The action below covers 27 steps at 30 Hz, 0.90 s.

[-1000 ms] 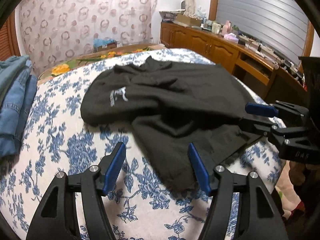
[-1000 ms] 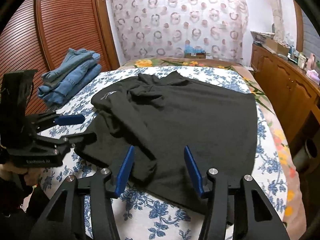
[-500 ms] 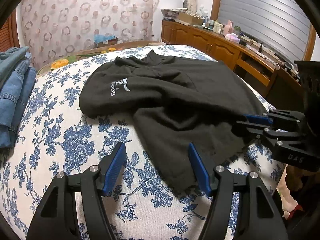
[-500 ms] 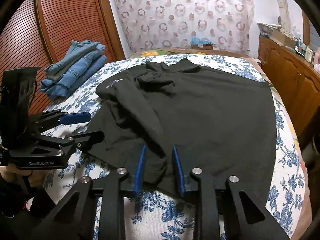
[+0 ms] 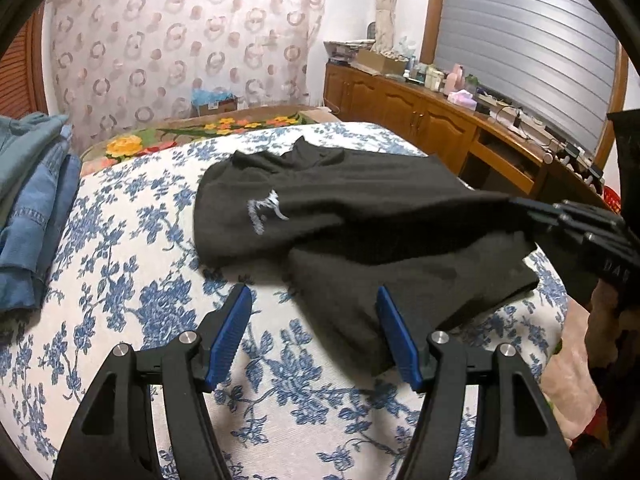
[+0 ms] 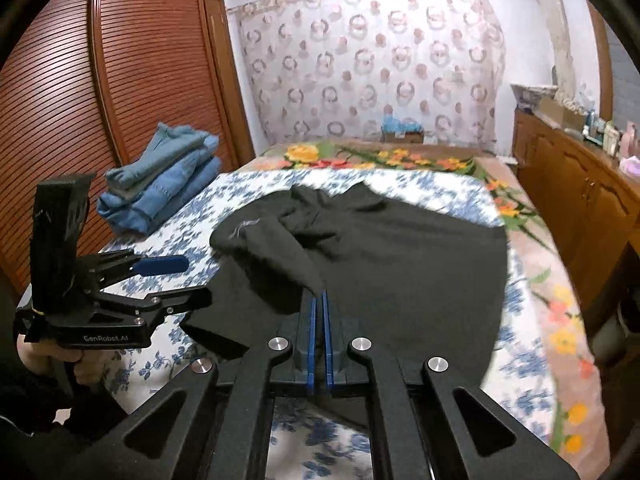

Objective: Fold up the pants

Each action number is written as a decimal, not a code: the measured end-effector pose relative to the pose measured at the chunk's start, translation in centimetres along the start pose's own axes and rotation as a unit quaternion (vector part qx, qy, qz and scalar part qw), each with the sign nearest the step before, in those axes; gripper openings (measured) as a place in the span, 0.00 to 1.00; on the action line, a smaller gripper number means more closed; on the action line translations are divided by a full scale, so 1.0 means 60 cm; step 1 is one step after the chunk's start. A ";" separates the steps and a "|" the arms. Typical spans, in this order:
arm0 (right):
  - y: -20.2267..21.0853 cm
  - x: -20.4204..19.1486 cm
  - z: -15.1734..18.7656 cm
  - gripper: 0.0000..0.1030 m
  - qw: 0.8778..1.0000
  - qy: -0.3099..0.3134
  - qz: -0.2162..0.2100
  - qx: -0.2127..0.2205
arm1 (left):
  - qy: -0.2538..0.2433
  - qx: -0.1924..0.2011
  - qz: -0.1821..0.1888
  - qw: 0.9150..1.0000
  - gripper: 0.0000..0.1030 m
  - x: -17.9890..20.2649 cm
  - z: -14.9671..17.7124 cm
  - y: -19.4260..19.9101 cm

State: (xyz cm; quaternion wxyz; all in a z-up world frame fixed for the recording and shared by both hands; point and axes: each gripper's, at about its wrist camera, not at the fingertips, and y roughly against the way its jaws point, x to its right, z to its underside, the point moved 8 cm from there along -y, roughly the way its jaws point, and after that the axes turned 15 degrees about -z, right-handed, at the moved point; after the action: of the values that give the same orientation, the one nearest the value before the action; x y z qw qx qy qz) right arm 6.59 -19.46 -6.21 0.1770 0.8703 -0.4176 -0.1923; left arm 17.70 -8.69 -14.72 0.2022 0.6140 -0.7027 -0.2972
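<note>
Right wrist view: right gripper is clamped on the black fabric pants – left gripper stands open, empty.

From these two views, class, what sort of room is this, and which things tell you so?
Most likely a bedroom: a bed with a floral cover, folded jeans beside a slatted wardrobe door, and a curtain.
</note>
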 end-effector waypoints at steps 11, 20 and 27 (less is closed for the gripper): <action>0.070 0.022 0.031 0.03 0.998 0.002 0.055 0.001 | -0.016 -0.001 0.006 1.000 0.64 0.031 -0.007 -0.006; 0.057 0.051 0.063 0.03 0.997 -0.044 0.057 -0.028 | -0.020 -0.007 0.003 1.000 0.64 0.037 -0.002 -0.013; 0.031 0.069 0.055 0.25 0.996 -0.073 0.040 -0.022 | -0.027 -0.015 0.000 1.000 0.64 0.040 0.005 -0.025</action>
State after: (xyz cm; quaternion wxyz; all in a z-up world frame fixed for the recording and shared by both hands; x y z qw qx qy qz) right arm 6.17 -24.34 -8.97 0.1728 0.8326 -0.4591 -0.2571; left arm 18.21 -11.12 -16.17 0.1925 0.6026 -0.7034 -0.3241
